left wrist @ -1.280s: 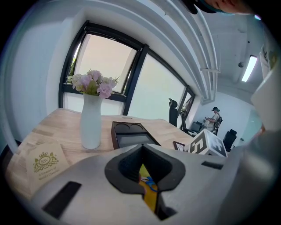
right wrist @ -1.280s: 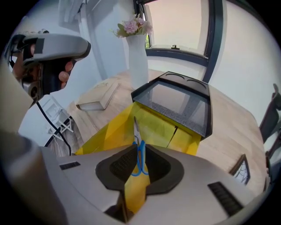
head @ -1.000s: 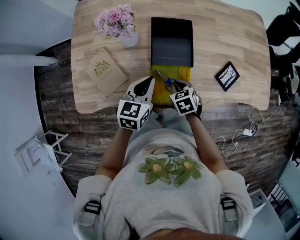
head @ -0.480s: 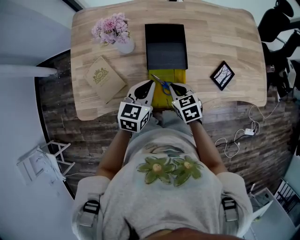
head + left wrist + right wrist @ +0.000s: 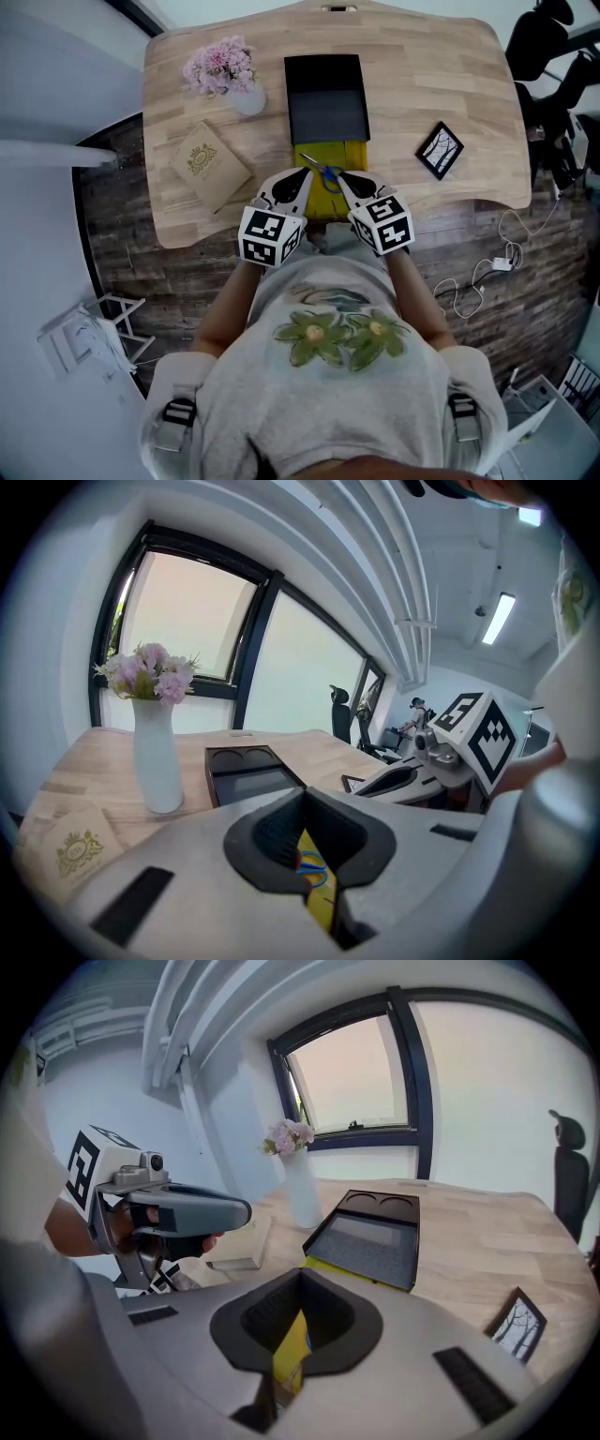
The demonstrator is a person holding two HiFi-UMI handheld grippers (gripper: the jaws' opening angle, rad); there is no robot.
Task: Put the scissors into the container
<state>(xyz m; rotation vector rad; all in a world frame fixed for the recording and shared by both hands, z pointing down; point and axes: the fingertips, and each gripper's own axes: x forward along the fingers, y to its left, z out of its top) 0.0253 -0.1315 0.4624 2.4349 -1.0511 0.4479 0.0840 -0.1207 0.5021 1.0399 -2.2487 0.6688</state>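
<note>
L tool (image 5: 302,795) jaws together, blue scissors (image 5: 314,870) beyond, vase (image 5: 157,761) left

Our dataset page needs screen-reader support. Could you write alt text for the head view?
From above: a person holds the left gripper and right gripper either side of blue-handled scissors lying on a yellow pad at a wooden table's near edge, before a black tray. Flowers in a vase, a book and a framed picture sit nearby.

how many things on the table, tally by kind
vase of flowers: 1
book: 1
tray: 1
yellow pad: 1
scissors: 1
picture frame: 1
total: 6
</note>
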